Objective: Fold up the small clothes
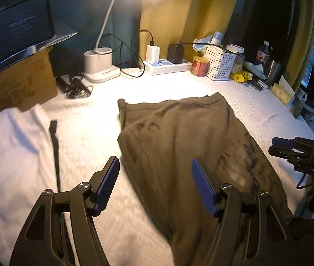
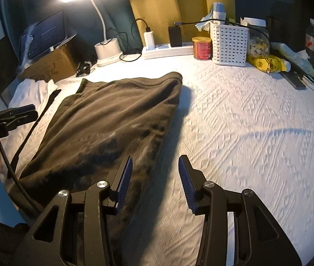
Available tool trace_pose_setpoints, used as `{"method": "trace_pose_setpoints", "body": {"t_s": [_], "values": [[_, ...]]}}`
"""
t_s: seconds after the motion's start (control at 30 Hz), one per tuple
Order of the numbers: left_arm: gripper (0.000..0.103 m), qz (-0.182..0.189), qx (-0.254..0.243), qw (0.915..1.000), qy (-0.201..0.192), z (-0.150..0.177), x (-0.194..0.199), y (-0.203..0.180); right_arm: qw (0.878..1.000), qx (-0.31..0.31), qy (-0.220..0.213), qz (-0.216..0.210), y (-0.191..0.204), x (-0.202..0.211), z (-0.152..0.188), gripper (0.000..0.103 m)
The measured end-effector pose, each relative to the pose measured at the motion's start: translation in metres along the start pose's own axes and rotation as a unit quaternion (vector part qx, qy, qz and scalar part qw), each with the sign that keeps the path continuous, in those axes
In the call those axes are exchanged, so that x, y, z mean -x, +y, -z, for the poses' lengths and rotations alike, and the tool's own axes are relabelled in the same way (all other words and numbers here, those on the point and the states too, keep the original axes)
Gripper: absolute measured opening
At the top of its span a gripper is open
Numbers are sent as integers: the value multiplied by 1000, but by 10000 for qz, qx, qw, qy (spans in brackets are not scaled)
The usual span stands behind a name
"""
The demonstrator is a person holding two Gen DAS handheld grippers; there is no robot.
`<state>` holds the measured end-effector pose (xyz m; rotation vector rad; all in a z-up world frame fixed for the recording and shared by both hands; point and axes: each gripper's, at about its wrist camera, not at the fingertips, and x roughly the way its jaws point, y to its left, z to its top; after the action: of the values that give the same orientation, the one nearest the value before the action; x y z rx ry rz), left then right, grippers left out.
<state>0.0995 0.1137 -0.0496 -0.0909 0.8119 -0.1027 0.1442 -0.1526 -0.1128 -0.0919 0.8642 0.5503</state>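
Note:
A brown garment [image 1: 174, 128] [image 2: 112, 115] lies flat on the white textured cover [image 2: 245, 122], with a stitched hem at its far end. My left gripper [image 1: 154, 166] hangs open above the garment's near left edge, nothing between its blue pads. My right gripper [image 2: 156, 161] is open over the garment's near right edge and its shadow, also holding nothing. Each gripper shows in the other's view: the right gripper [image 1: 289, 148] at the far right, the left gripper [image 2: 17, 113] at the far left. The frames are blurred near the grippers.
A white cloth [image 1: 8, 137] and a dark strap [image 1: 55, 146] lie left of the garment. Along the back stand a cardboard box [image 1: 17, 84] with a laptop, a lamp base [image 1: 100, 64], a power strip [image 1: 168, 66], a red can [image 1: 199, 66] and a white basket [image 1: 220, 63].

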Motion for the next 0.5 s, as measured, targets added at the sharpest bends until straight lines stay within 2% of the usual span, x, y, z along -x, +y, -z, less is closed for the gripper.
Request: {"method": "trace_pose_setpoints", "body": {"t_s": [0.2,0.37,0.5], "values": [[67,-83,-314,9995,18,-19,-26,1,10000,-25,38,28,-9,-16,-17,46],[67,-14,-517,9987,27,-28,-42,2,10000,-25,90,26,-14,-30,-29,46],[67,5,-667,9975,230,-31,-64,2,9999,-11,116,21,-17,-40,-38,46]]}}
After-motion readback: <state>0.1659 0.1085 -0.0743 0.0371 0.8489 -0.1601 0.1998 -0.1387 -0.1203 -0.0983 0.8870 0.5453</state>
